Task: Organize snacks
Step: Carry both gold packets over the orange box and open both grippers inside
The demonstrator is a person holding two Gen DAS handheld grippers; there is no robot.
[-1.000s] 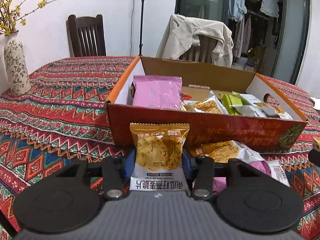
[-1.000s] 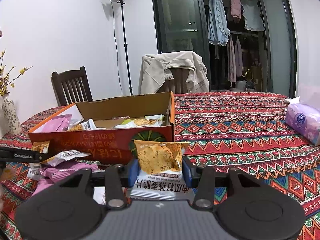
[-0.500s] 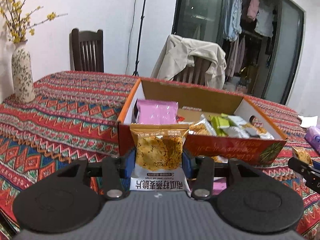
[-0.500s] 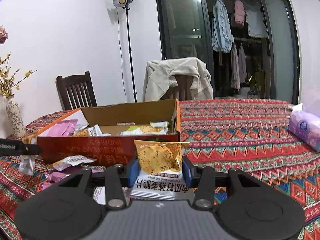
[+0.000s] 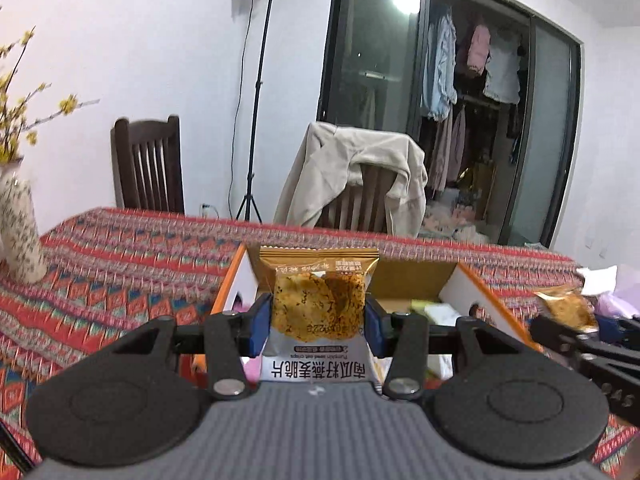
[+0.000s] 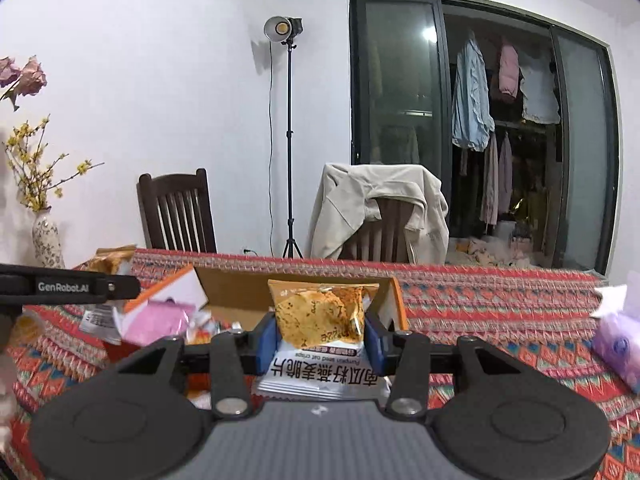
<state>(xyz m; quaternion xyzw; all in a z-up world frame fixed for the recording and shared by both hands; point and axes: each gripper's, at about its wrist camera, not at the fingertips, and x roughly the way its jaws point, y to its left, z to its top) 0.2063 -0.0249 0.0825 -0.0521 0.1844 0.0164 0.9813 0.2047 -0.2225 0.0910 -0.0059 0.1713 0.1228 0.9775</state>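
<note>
A patterned table [image 5: 120, 264] carries an open box [image 5: 476, 292]. The left tool [image 5: 318, 320] is closed on a crisp packet [image 5: 320, 304], held above the box. The right tool [image 6: 320, 334] is clamped on a second packet [image 6: 320, 312], just before the box.

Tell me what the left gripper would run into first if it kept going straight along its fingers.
Probably the cardboard box. The left gripper, shut on a crisp packet, points slightly downward at the open box just ahead. Depth is unclear, so it might meet the box's near wall or pass over it into the snacks inside.
</note>
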